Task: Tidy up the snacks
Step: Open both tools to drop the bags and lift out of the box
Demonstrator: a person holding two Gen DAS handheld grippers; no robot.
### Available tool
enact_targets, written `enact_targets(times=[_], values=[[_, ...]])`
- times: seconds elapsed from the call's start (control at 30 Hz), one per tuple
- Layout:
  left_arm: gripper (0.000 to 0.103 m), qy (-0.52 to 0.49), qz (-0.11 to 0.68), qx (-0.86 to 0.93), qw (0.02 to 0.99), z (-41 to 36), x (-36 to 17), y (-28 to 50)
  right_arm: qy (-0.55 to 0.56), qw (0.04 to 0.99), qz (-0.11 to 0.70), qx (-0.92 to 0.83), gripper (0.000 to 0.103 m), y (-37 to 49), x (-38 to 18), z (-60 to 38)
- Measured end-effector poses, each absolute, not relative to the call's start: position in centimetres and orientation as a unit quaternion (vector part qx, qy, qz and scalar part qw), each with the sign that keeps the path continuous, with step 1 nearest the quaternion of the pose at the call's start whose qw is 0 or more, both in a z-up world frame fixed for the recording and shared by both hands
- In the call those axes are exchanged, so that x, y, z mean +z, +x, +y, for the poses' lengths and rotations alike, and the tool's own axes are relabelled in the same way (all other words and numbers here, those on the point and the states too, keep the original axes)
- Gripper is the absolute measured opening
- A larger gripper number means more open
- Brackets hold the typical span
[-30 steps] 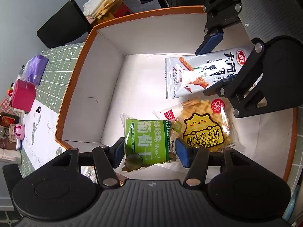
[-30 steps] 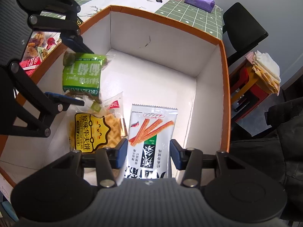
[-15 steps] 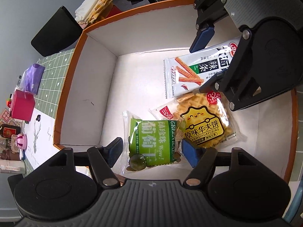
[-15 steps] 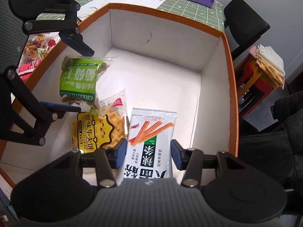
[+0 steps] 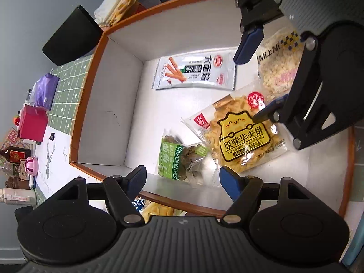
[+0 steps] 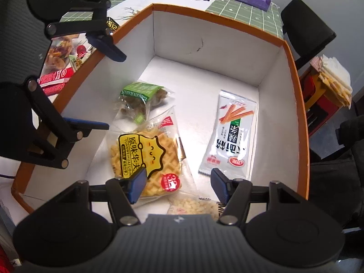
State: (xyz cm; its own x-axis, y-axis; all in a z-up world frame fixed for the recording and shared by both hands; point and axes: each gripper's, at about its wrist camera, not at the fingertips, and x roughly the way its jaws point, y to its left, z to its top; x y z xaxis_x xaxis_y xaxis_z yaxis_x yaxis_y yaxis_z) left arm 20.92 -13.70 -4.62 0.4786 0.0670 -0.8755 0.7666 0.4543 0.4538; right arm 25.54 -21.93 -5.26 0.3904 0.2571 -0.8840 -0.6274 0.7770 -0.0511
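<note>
Already four snack packets lie in the orange-rimmed white cardboard box (image 6: 204, 52), including a green raisin bag (image 6: 141, 101) and a silver spicy-strip packet (image 6: 229, 136). Both grippers' fingers, just opened, hold nothing; red packets (image 6: 56, 79) wait on the desk beside it.

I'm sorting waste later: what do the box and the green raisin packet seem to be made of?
Box: looks like cardboard, matte white inside with an orange rim; flat folded walls and a scuff mark suggest paperboard. Raisin packet: thin plastic film, part clear, part green print; it is crinkled, glossy, and the raisins show through.
</note>
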Motion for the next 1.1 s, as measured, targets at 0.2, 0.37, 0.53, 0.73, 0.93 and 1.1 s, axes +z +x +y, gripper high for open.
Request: enact_targets(times=[0.2,0.37,0.53,0.73,0.93,1.1], values=[[0.086,0.435,0.428,-0.247,0.752,-13.6,-2.3,19.4,-0.190,0.825,0.469,0.253,0.063,24.6,-3.4,-22.0],[0.086,0.413,0.409,-0.246,0.776,-13.0,0.2,18.1,-0.180,0.843,0.449,0.236,0.067,23.7,-1.6,-22.0],[0.086,0.390,0.409,-0.229,0.793,-12.0,1.9,16.5,-0.171,0.857,0.427,0.232,0.067,22.2,0.2,-21.4],[0.086,0.338,0.426,-0.196,0.816,-10.2,4.0,14.2,-0.154,0.871,0.402,0.236,0.075,20.2,2.1,-20.4],[0.086,0.305,0.442,-0.175,0.825,-7.6,5.6,12.0,-0.153,0.869,0.390,0.264,0.079,17.9,3.3,-18.5],[0.090,0.264,0.450,-0.161,0.838,-4.3,6.5,10.6,-0.139,0.867,0.371,0.303,0.080,16.1,4.3,-16.4]])
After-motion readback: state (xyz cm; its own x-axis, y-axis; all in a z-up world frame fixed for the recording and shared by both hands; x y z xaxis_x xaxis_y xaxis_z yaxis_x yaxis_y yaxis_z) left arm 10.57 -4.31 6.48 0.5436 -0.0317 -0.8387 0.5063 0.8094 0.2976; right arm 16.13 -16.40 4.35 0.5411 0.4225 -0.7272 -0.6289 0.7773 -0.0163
